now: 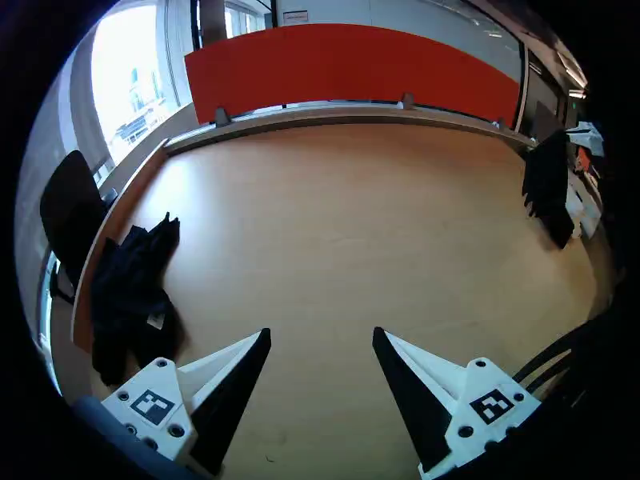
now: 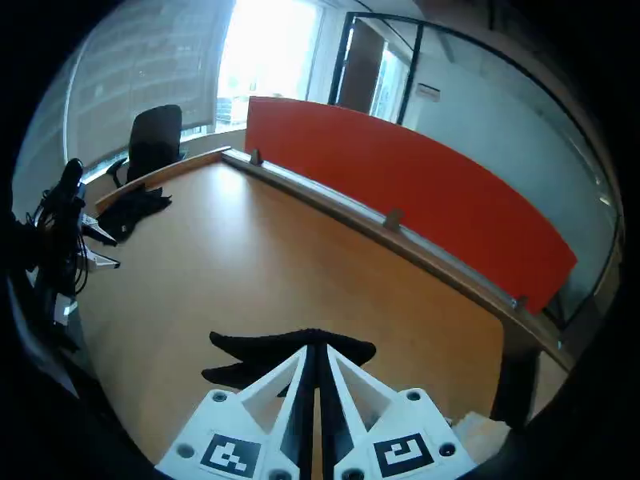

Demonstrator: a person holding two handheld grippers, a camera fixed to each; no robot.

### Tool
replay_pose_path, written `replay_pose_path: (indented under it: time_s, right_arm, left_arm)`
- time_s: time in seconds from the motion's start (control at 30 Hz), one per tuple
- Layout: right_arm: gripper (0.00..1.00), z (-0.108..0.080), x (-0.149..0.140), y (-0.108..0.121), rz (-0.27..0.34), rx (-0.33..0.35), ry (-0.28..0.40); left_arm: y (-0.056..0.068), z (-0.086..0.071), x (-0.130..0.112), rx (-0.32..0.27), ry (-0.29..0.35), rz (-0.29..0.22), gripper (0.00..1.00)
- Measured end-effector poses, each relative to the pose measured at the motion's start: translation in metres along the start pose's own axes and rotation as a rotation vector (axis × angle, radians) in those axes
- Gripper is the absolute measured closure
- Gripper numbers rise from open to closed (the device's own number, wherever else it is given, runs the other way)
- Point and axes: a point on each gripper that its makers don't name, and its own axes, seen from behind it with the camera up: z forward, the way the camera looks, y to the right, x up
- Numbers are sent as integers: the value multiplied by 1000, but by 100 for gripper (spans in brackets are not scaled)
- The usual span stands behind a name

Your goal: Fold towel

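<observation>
Plainly, the black towel (image 2: 248,344) is found bunched on the wooden table (image 2: 240,256), right at the tips of the right gripper (image 2: 318,350). Its fingers are drawn almost together, seemingly pinched on a small fold of the cloth. The left gripper (image 1: 321,331) is held wide open over bare tabletop, with nothing between its fingers.

A dark heap of cloth (image 1: 128,296) is seen at the table's left edge, well apart from the towel. If only a thin bite is held, the towel may be lost once it is lifted or dragged. Since one point alone is gripped, the cloth may be pulled into a twisted rope, so that no clean edge is given for folding. The heap could also be mistaken for the towel.
</observation>
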Motion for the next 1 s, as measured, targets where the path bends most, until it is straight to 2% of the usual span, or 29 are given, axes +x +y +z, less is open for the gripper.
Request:
replay_pose_path:
  time_s: [0.37, 0.57, 0.77, 1.0]
  right_arm:
    - [95, -12, -13, 82, 26, -106, -37]
    - [95, -9, -21, 114, 37, -141, -63]
    - [95, -5, -27, 133, 59, -161, -78]
    - [95, -3, -32, 145, 72, -175, -89]
  left_arm:
    - [1, -1, 3, 1, -5, 7, 6]
    - [3, -1, 5, 3, -5, 13, 6]
    - [4, -2, 7, 6, -4, 17, 6]
    - [6, -3, 8, 8, -1, 19, 6]
